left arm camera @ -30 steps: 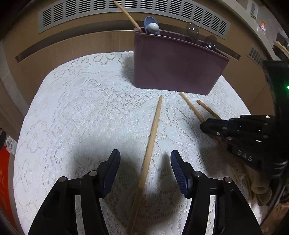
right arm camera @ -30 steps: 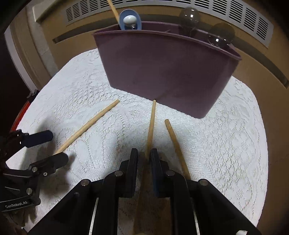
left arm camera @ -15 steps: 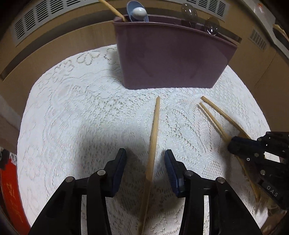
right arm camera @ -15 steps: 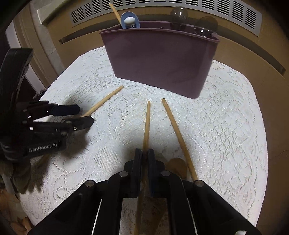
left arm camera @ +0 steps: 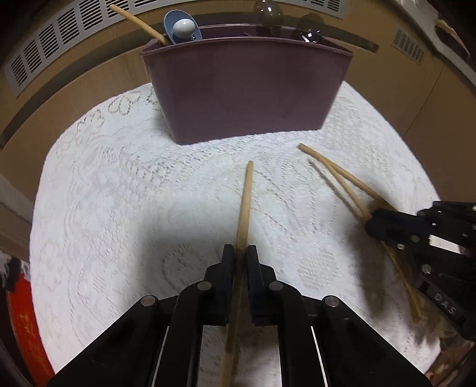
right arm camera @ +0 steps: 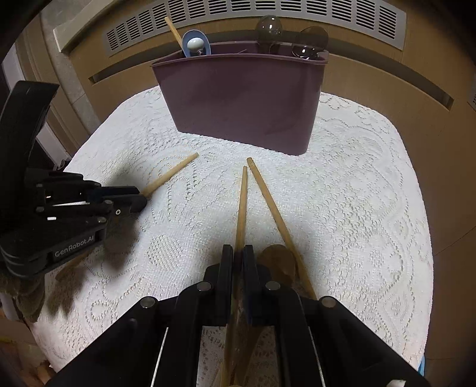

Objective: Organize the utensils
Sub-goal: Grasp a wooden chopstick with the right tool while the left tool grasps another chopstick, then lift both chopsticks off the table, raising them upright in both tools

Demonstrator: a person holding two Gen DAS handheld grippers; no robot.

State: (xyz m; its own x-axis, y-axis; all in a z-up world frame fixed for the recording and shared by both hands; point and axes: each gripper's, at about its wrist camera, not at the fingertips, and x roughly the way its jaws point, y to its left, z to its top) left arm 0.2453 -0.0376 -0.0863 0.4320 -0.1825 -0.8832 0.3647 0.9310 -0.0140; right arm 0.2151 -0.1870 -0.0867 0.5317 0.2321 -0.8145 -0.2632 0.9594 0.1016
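A purple utensil holder (left arm camera: 244, 89) (right arm camera: 244, 95) stands at the far side of the lace-covered table, with a wooden handle, a blue spoon and two dark ladles in it. My left gripper (left arm camera: 240, 253) is shut on a wooden utensil handle (left arm camera: 245, 202); it shows at the left of the right wrist view (right arm camera: 131, 199). My right gripper (right arm camera: 238, 253) is shut on another wooden handle (right arm camera: 241, 205), lifted a little; it shows at the right of the left wrist view (left arm camera: 374, 223). A second wooden spoon (right arm camera: 273, 211) lies beside it on the cloth.
The white lace cloth (left arm camera: 119, 208) (right arm camera: 357, 208) covers a small table with rounded corners. A wood panel wall with a vent grille (right arm camera: 267, 15) runs behind the holder. Something red (left arm camera: 20, 312) sits beyond the table's left edge.
My left gripper has closed from open onto the wooden handle between its fingers. My right gripper has stayed shut on its handle and drawn back, raising it off the cloth.
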